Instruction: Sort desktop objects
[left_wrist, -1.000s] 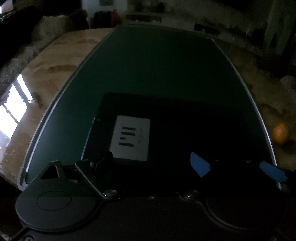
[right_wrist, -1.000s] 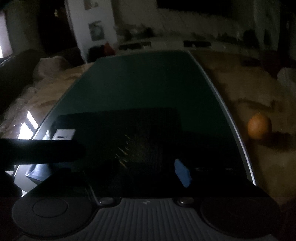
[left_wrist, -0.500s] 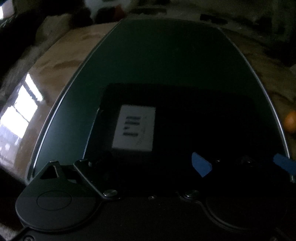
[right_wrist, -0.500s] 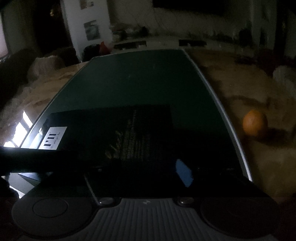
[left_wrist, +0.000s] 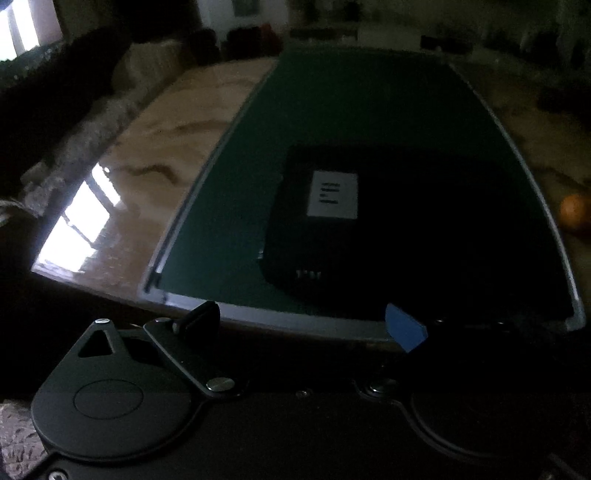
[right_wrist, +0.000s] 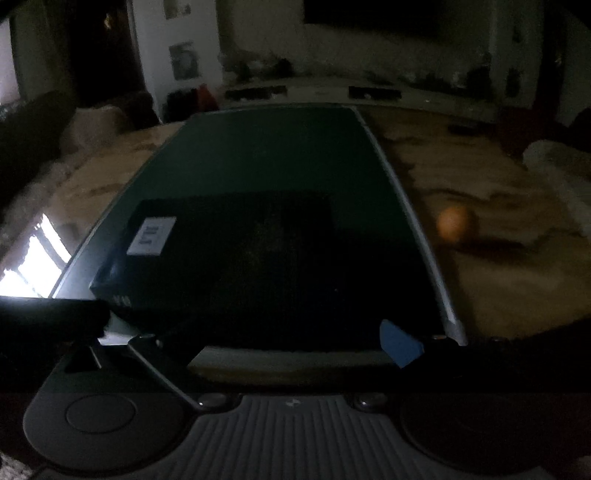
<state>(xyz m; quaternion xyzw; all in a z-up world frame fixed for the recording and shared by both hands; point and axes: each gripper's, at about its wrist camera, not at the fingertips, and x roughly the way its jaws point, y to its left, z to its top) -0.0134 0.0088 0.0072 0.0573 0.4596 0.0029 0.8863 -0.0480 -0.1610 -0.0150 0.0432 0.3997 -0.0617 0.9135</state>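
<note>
A: What are the fingers doing on the left gripper (left_wrist: 303, 325)?

B: They are standing apart, with nothing between them. One dark fingertip (left_wrist: 199, 314) is showing at the left and a blue-tipped one at the right, both hanging just off the near edge of the green mat (left_wrist: 351, 110).

A: And the right gripper (right_wrist: 258, 339)?

B: Its fingers are also spreading wide and holding nothing. The blue pad (right_wrist: 399, 347) is sitting over the mat's near right corner; the other finger is lying in shadow toward the near left corner.

A: Where is the thing being sorted?

B: A black flat box (left_wrist: 406, 229) is lying on the near half of the mat, just beyond both pairs of fingers and not touching them. A white label (left_wrist: 334, 194) is showing on its top, toward the box's far left corner. In the right wrist view the same box (right_wrist: 258, 258) is reaching almost to the mat's near edge, label (right_wrist: 151, 236) at its left.

A: Anything beyond the mat?

B: An orange (right_wrist: 454, 223) is resting on the marbled desk (left_wrist: 155, 147), off the mat's right edge, well apart from the box. It is also peeking in at the right border of the left wrist view (left_wrist: 574, 212). Window light is glaring on the desk's left side. The room behind is too dim to read.
</note>
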